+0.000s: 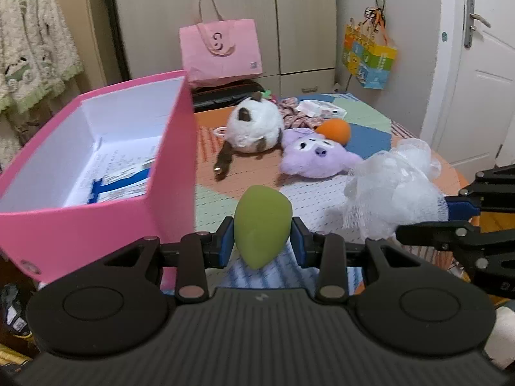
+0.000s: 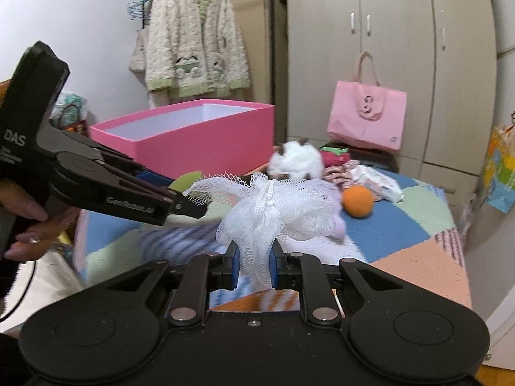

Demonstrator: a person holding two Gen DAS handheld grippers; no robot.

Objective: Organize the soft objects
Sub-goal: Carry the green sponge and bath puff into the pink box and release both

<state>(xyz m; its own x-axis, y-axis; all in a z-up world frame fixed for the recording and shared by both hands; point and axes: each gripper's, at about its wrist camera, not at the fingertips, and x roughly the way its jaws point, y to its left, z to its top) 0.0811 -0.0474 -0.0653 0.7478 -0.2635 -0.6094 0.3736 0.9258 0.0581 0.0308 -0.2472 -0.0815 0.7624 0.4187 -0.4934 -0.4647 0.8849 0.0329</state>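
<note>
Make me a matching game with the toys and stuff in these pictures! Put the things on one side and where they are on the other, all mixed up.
Things:
1. green sponge
2. white mesh pouf
3. orange ball
4. pink box

Places or states:
A. lying on the patchwork cover beside the purple plush
B. pinched in the right gripper
C. open on top, papers inside
D. pinched in the left gripper

Pairs: 1-D, 2-B, 3-A, 4-C
</note>
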